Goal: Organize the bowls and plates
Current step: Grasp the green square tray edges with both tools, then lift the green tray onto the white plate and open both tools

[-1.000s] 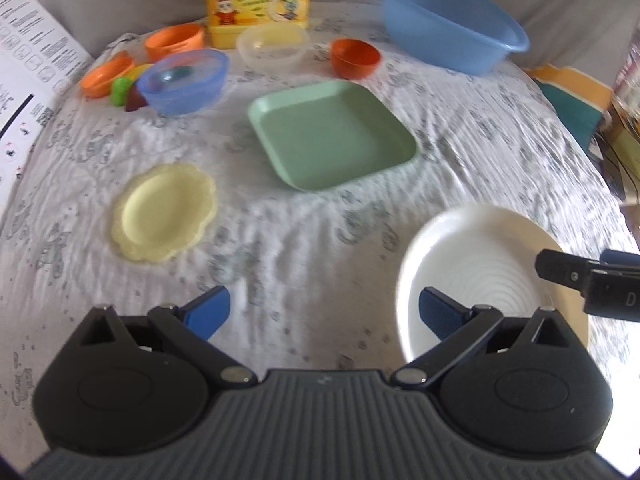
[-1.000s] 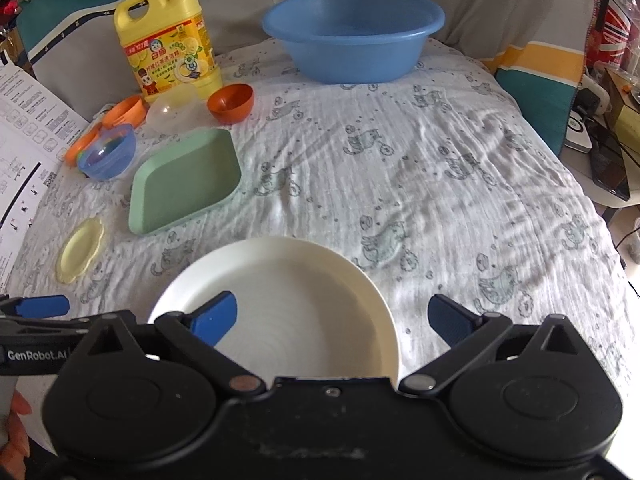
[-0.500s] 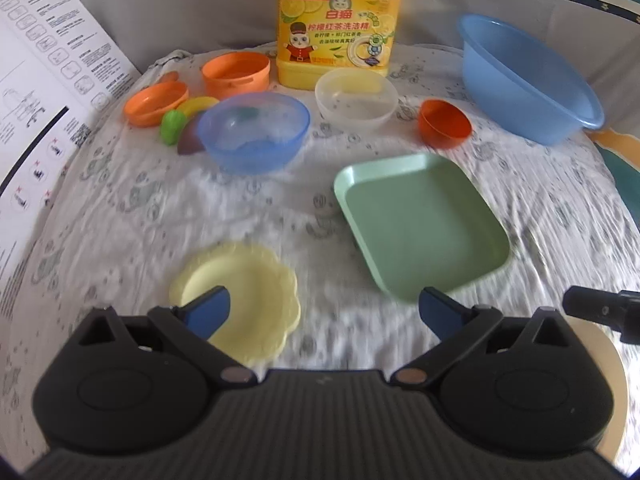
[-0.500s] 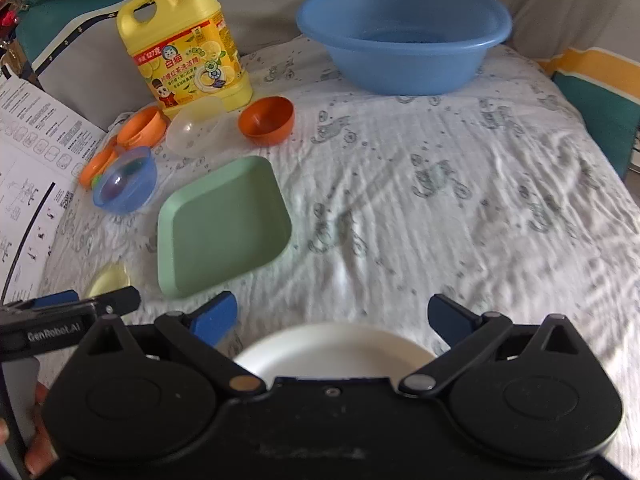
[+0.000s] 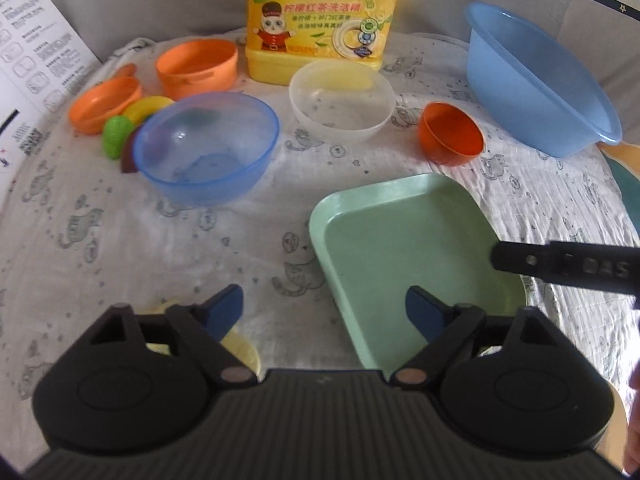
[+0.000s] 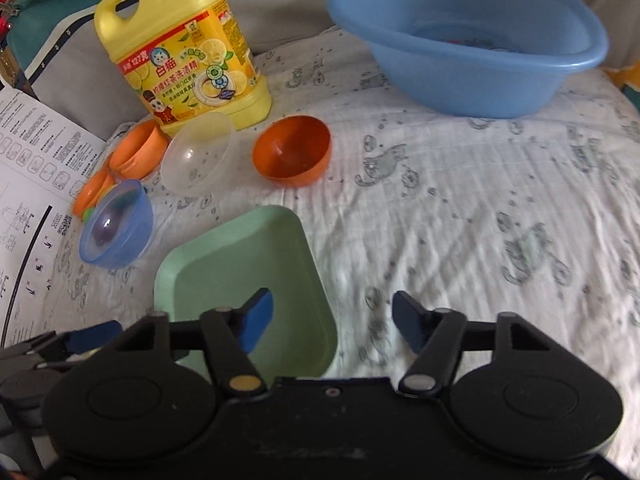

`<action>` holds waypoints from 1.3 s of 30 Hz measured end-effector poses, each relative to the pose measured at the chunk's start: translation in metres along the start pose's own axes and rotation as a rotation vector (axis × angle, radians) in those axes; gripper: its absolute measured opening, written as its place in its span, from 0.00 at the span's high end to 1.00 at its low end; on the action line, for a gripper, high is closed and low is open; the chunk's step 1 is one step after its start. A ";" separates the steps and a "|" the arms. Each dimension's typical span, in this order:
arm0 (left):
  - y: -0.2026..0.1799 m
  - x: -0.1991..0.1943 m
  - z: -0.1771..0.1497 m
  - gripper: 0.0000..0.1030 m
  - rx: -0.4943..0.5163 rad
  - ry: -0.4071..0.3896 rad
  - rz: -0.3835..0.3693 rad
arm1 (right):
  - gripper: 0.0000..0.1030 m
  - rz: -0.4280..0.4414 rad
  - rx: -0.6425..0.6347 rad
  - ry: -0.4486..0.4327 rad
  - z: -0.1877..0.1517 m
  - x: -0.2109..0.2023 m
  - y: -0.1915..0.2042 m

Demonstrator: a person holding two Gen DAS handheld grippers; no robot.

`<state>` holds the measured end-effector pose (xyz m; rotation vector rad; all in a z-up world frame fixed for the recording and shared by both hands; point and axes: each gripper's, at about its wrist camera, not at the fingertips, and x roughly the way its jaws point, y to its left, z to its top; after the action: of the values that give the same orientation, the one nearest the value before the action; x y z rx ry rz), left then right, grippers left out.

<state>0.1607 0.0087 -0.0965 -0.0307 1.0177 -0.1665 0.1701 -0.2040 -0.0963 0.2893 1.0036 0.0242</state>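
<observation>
A green square plate (image 5: 412, 256) lies on the white cloth; it also shows in the right wrist view (image 6: 240, 280). My left gripper (image 5: 324, 312) is open and empty, its right finger over the plate's near left part. My right gripper (image 6: 332, 320) is open and empty over the plate's near right corner. A small yellow plate (image 5: 240, 350) peeks out under my left gripper. Behind stand a blue bowl (image 5: 206, 148), a clear bowl (image 5: 342, 106) and a small orange bowl (image 5: 450, 134). The white plate is mostly hidden behind the grippers.
A big blue basin (image 6: 468, 36) stands at the back right. A yellow detergent jug (image 6: 184, 52) stands at the back. Orange cups (image 5: 196, 66) and toy fruit (image 5: 116, 136) sit at the back left. A printed sheet (image 6: 28, 184) lies at the left.
Both grippers have moved forward from the white plate towards the green plate. The white plate has dropped out of view beneath them. The right gripper's jaws have narrowed a little.
</observation>
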 end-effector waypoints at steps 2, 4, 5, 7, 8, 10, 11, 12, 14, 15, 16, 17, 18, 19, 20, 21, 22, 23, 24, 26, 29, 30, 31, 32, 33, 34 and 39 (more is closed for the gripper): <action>-0.001 0.005 0.001 0.27 0.005 0.011 -0.013 | 0.50 0.004 -0.001 0.007 0.002 0.009 0.001; -0.002 0.008 0.001 0.35 0.007 0.018 -0.026 | 0.56 0.002 -0.013 -0.007 0.001 0.014 0.003; -0.004 0.008 0.000 0.38 0.016 0.006 -0.020 | 0.59 0.001 -0.027 -0.015 0.002 0.017 0.005; -0.006 0.008 0.000 0.50 0.028 0.001 -0.024 | 0.59 0.001 -0.046 -0.019 0.002 0.020 0.009; -0.008 0.008 0.000 0.53 0.030 0.001 -0.033 | 0.60 0.002 -0.057 -0.019 0.001 0.021 0.011; -0.009 0.007 0.000 0.56 0.028 0.004 -0.046 | 0.60 0.005 -0.087 -0.017 -0.001 0.021 0.015; -0.010 0.007 0.000 0.56 0.027 0.004 -0.044 | 0.60 0.002 -0.105 -0.020 -0.003 0.021 0.017; -0.011 0.007 0.000 0.56 0.027 0.003 -0.040 | 0.60 -0.005 -0.123 -0.023 -0.003 0.021 0.020; -0.013 0.008 0.000 0.56 0.034 0.002 -0.034 | 0.60 -0.012 -0.138 -0.027 -0.004 0.021 0.022; -0.014 0.008 0.000 0.56 0.039 0.002 -0.032 | 0.60 -0.008 -0.132 -0.028 -0.004 0.022 0.021; -0.014 0.008 0.000 0.56 0.045 0.001 -0.029 | 0.60 -0.003 -0.124 -0.030 -0.003 0.022 0.020; -0.015 0.009 -0.001 0.55 0.049 0.001 -0.027 | 0.60 0.001 -0.119 -0.033 -0.002 0.023 0.019; -0.015 0.009 -0.001 0.55 0.050 0.001 -0.028 | 0.60 0.002 -0.121 -0.037 -0.002 0.024 0.019; -0.015 0.009 -0.001 0.54 0.051 0.001 -0.029 | 0.60 0.000 -0.127 -0.042 -0.002 0.025 0.020; -0.014 0.009 -0.001 0.54 0.052 0.001 -0.030 | 0.60 -0.001 -0.134 -0.050 -0.003 0.025 0.021; -0.014 0.009 -0.001 0.54 0.052 0.001 -0.029 | 0.58 -0.002 -0.142 -0.057 -0.004 0.026 0.021; -0.014 0.009 -0.001 0.54 0.053 0.000 -0.029 | 0.58 -0.003 -0.154 -0.057 -0.005 0.025 0.022; -0.015 0.009 -0.001 0.54 0.055 -0.001 -0.029 | 0.58 -0.017 -0.180 -0.051 -0.004 0.025 0.027; -0.015 0.009 -0.001 0.54 0.057 -0.002 -0.027 | 0.57 -0.034 -0.208 -0.045 -0.004 0.026 0.031; -0.016 0.009 -0.001 0.56 0.063 -0.003 -0.025 | 0.55 -0.041 -0.221 -0.039 -0.005 0.027 0.036; -0.019 0.005 -0.002 0.67 0.064 -0.013 -0.016 | 0.60 -0.023 -0.204 -0.035 -0.007 0.023 0.039; -0.019 0.003 -0.002 0.70 0.065 -0.023 -0.011 | 0.62 -0.023 -0.197 -0.031 -0.008 0.022 0.039; -0.018 0.002 -0.003 0.72 0.062 -0.026 -0.007 | 0.62 -0.024 -0.190 -0.028 -0.010 0.021 0.038; -0.017 0.001 -0.002 0.72 0.054 -0.024 -0.010 | 0.63 -0.024 -0.183 -0.027 -0.011 0.020 0.037; -0.016 -0.001 -0.002 0.72 0.051 -0.023 -0.014 | 0.63 -0.020 -0.172 -0.025 -0.012 0.018 0.036; -0.015 -0.004 -0.002 0.72 0.053 -0.025 -0.012 | 0.63 -0.014 -0.160 -0.022 -0.013 0.016 0.036; -0.017 -0.019 -0.005 0.72 0.060 -0.025 -0.008 | 0.63 -0.011 -0.128 -0.008 -0.020 -0.002 0.036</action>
<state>0.1447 -0.0053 -0.0817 0.0178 0.9872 -0.2031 0.1562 -0.1654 -0.0958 0.1672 0.9908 0.0770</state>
